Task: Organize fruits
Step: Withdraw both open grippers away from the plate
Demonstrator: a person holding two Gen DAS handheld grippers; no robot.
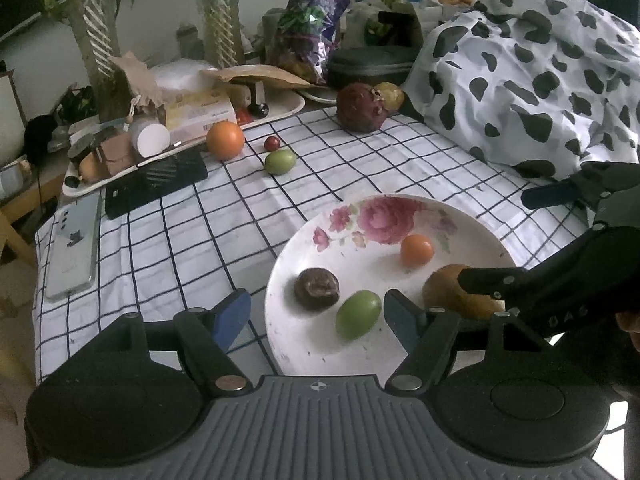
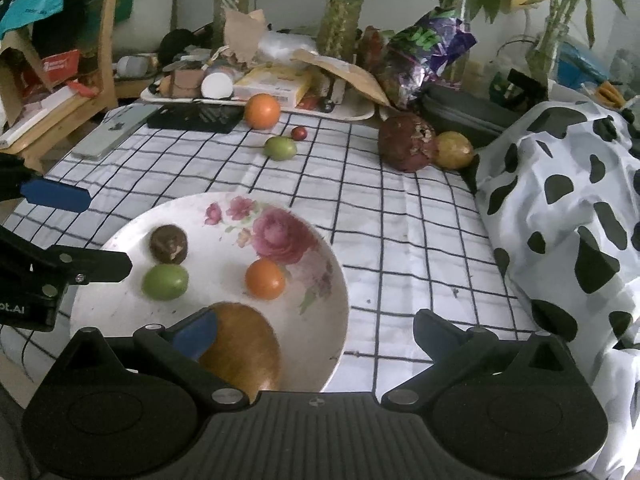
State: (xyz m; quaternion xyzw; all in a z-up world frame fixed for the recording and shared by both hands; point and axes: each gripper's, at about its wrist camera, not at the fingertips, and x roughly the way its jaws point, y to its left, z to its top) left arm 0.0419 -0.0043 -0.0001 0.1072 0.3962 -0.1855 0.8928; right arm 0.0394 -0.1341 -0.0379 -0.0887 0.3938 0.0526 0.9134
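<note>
Both grippers, left gripper (image 1: 316,312) and right gripper (image 2: 316,330), fingers apart, empty, over plate (image 2: 340,280) near rim; bare checked cloth (image 2: 400,240) beyond.

Floral plate (image 2: 320,360) near-left w/ four fruits: brown (image 2: 240,344), green (image 2: 165,282), small orange (image 2: 265,279), dark (image 2: 169,243). Right gripper (image 2: 316,330) jaws wide apart, nothing btwn pads. Big orange (image 2: 262,111) far.

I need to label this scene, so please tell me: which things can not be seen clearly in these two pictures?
- Brown fruit on the plate: right wrist view, near part hidden by the right tool's body; left wrist view, partly behind that tool.
- Yellowish fruit: left wrist view, mostly behind the dark red fruit.
- Tray contents: both views, too small and cluttered to name.
</note>
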